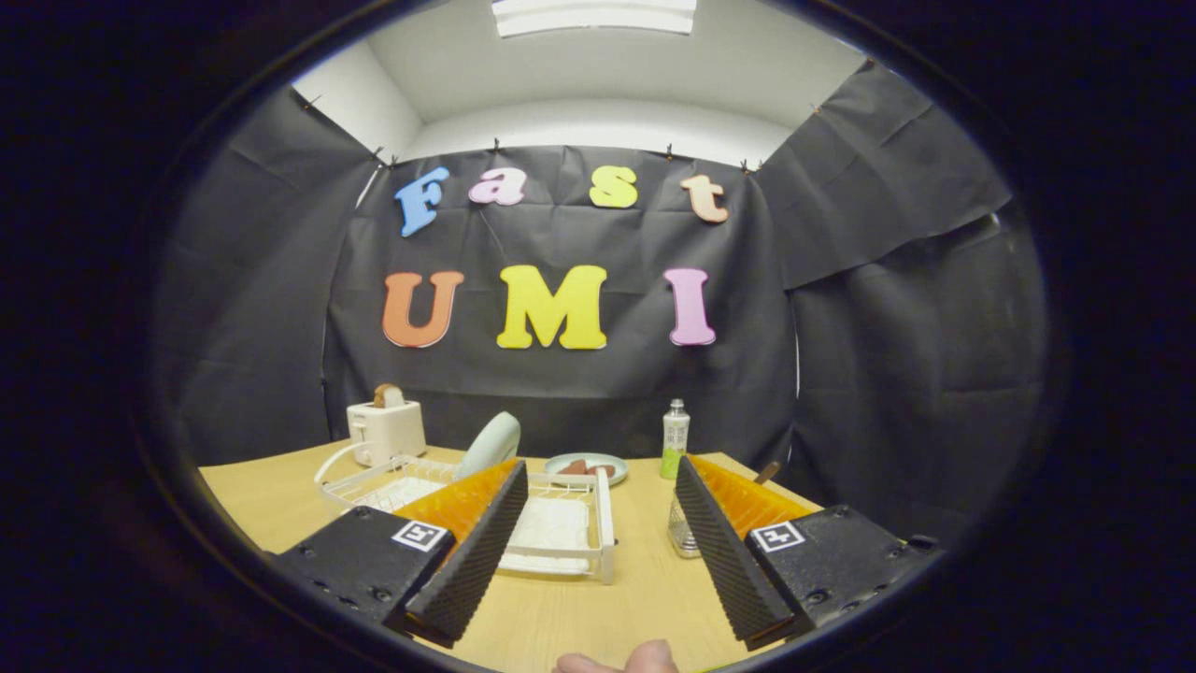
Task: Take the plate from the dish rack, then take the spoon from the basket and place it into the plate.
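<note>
The pale mint-green round plate [492, 442] stands on edge in the white wire dish rack [561, 523], leaning back toward the white toaster [385, 430]. It sits beyond the left finger [472, 551] of the gripper [598, 598], rising just above that finger's tip. The mesh metal basket [682, 537] rests on the wooden bench [579, 608] beside the right finger; a brown handle [768, 472] pokes up past that finger. The gripper hangs wide open above the bench, holding nothing and touching nothing.

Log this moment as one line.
gripper: open, holding nothing | pale green plate: upright in white dish rack | wire mesh basket: beside right finger | stage: approach
</note>
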Available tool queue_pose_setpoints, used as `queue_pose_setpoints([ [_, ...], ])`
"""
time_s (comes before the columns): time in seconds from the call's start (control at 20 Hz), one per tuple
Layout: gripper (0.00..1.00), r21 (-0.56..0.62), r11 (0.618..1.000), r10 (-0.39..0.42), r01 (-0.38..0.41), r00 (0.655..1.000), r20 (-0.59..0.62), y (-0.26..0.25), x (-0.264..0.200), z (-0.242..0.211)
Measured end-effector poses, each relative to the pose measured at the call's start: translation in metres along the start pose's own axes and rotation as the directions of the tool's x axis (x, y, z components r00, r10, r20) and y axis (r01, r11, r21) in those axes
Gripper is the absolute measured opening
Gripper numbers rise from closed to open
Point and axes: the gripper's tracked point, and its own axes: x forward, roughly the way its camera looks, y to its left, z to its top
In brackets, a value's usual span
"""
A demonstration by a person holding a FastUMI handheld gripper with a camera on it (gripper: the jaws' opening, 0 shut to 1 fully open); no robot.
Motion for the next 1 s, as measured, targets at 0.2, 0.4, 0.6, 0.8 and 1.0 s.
queue_pose_setpoints([
  [0.2, 1.00, -0.002, 1.000, -0.002, 0.002, 1.000, -0.022, 0.000, -0.004, -0.008],
  [0.4, 1.00, -0.029, 1.000, 0.011, -0.012, 0.999, -0.037, 0.002, -0.003, -0.014],
  [0.6, 1.00, -0.027, 0.999, 0.037, -0.038, 0.998, -0.048, 0.010, -0.002, -0.014],
  [0.8, 1.00, -0.025, 0.997, 0.077, -0.079, 0.995, -0.069, 0.027, 0.009, 0.001],
  [1.0, 1.00, -0.044, 0.989, 0.138, -0.143, 0.986, -0.095, 0.057, 0.038, 0.033],
])
